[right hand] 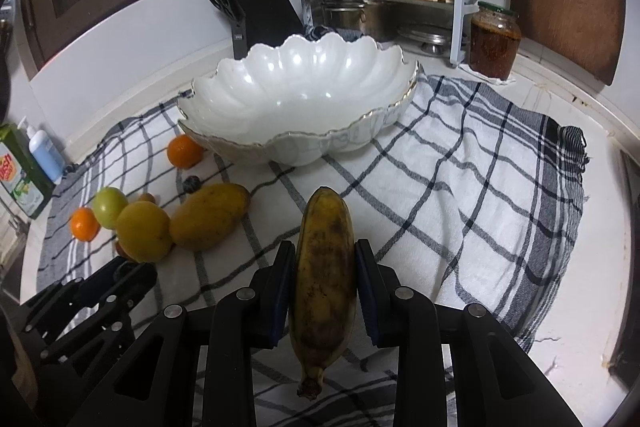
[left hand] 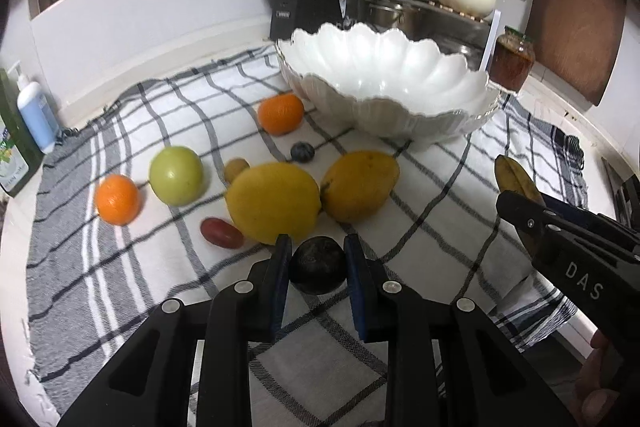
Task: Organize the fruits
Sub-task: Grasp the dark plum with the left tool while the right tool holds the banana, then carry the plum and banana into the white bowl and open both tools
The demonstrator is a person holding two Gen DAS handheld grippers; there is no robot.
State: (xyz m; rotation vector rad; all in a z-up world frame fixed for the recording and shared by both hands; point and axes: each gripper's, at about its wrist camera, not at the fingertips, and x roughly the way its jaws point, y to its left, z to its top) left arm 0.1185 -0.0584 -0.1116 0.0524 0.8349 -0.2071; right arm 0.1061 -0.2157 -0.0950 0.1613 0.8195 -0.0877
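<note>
My left gripper (left hand: 318, 253) is clenched on a dark round fruit (left hand: 317, 264), pinned between both blue pads above the checked cloth (left hand: 432, 211). My right gripper (right hand: 325, 259) grips a spotted banana (right hand: 325, 287) lengthwise, stem toward me, tip pointing ahead. Just beyond my left jaws lies a large lemon (left hand: 273, 202), a mango (left hand: 360, 185) to its right and a small red fruit (left hand: 221, 233) to its left. Further left sit a green apple (left hand: 176, 175) and an orange (left hand: 117, 199). Beyond them are a second orange (left hand: 280, 114) and a small dark berry (left hand: 302, 151). The scalloped white bowl (right hand: 276, 147) stands empty straight ahead of my right jaws.
</note>
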